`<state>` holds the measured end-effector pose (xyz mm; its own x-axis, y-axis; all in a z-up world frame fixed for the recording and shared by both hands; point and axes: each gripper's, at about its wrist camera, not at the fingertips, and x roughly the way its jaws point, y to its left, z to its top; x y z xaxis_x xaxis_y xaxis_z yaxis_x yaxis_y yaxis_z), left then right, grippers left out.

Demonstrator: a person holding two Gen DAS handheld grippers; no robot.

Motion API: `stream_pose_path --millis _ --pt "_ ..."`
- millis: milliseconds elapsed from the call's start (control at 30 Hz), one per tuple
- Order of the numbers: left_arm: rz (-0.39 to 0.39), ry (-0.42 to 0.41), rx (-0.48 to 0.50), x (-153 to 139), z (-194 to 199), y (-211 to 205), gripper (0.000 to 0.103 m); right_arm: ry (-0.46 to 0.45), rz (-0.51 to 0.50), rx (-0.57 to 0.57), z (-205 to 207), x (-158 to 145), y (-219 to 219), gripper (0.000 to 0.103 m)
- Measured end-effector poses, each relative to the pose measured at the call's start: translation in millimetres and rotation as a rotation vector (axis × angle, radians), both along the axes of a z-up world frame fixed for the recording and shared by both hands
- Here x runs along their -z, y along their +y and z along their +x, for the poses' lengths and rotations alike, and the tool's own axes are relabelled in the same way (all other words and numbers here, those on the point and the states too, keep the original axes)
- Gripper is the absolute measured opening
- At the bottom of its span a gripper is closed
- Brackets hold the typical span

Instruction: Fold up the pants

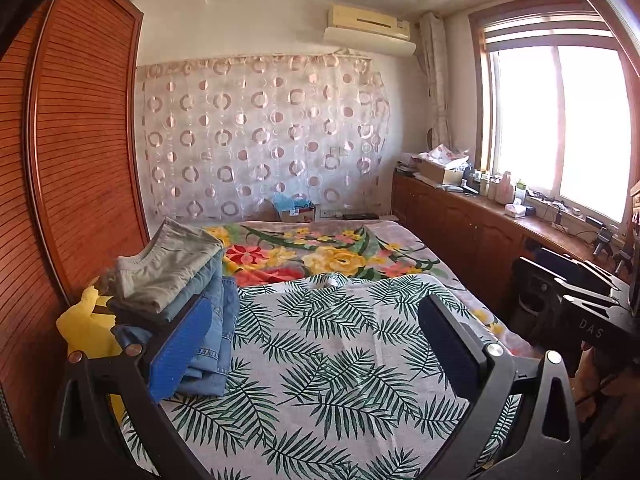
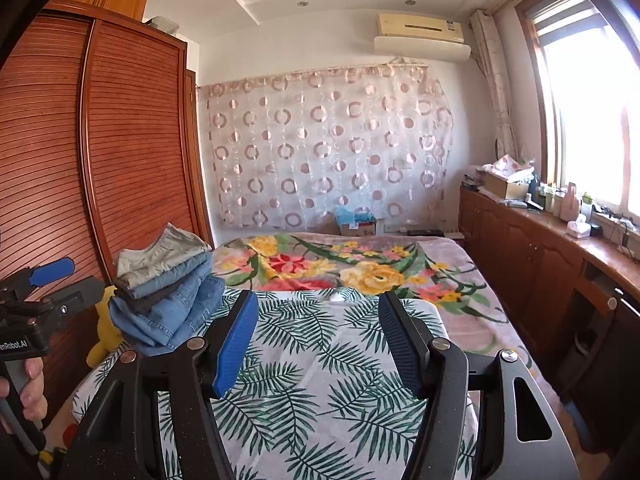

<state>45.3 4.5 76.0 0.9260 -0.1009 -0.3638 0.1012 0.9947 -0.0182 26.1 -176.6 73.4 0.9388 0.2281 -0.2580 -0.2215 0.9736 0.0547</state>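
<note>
Left gripper (image 1: 320,344): spread, empty; folded pants stack (image 1: 180,292) just left, at leaf-print cover's (image 1: 340,360) left edge. Right gripper (image 2: 320,344): spread, empty, farther away.

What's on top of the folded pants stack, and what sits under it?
A grey-green pair tops the stack of folded pants; denim and a dark pair lie below. The leaf-print cover is underneath, its covered part unseen.

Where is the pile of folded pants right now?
The pile of folded pants sits at the bed's left edge, beside the wooden wardrobe, on the leaf-print cover.
</note>
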Motion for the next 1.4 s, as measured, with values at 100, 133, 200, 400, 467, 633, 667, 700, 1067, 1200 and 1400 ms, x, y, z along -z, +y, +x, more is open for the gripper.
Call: stream_pose_path --millis 100,133,200,400,467,633,667,700,1067,1200,1400 --pt "-0.001 0.0 -0.005 0.7 -1.3 1.8 0.103 -0.004 0.001 0.002 1.2 1.7 -1.8 0.064" --pt "-0.001 0.002 -0.01 0.9 -1.2 2.8 0.103 -0.005 0.0 0.003 1.1 2.4 -3.1 0.064" --pt "-0.003 0.005 -0.013 1.4 -0.6 3.9 0.103 -0.003 -0.001 0.004 1.6 3.5 -3.4 0.064" --pt "-0.002 0.006 -0.016 1.4 0.2 5.4 0.103 -0.004 -0.007 0.006 1.8 3.9 -4.3 0.064" --pt "-0.004 0.006 -0.014 1.4 0.1 5.6 0.103 -0.004 -0.009 0.005 1.9 3.7 -4.7 0.064" --pt "-0.005 0.01 -0.016 2.3 1.0 6.8 0.103 -0.004 -0.011 0.001 1.4 4.0 -5.6 0.064" --pt "-0.005 0.011 -0.018 4.9 0.6 6.8 0.103 -0.005 -0.011 0.002 1.4 4.0 -5.8 0.064" --pt "-0.005 0.012 -0.02 6.1 0.2 6.7 0.103 -0.005 -0.01 0.003 1.5 3.9 -6.2 0.064" --pt "-0.003 0.013 -0.023 7.7 0.5 7.7 0.103 -0.007 -0.016 -0.004 1.2 3.8 -8.9 0.064" --pt "-0.005 0.013 -0.022 7.7 0.5 7.7 0.103 -0.007 -0.014 -0.003 2.0 3.7 -10.8 0.064" --pt "-0.005 0.013 -0.02 8.2 0.3 7.9 0.103 -0.01 -0.017 -0.004 1.4 5.1 -10.1 0.064"
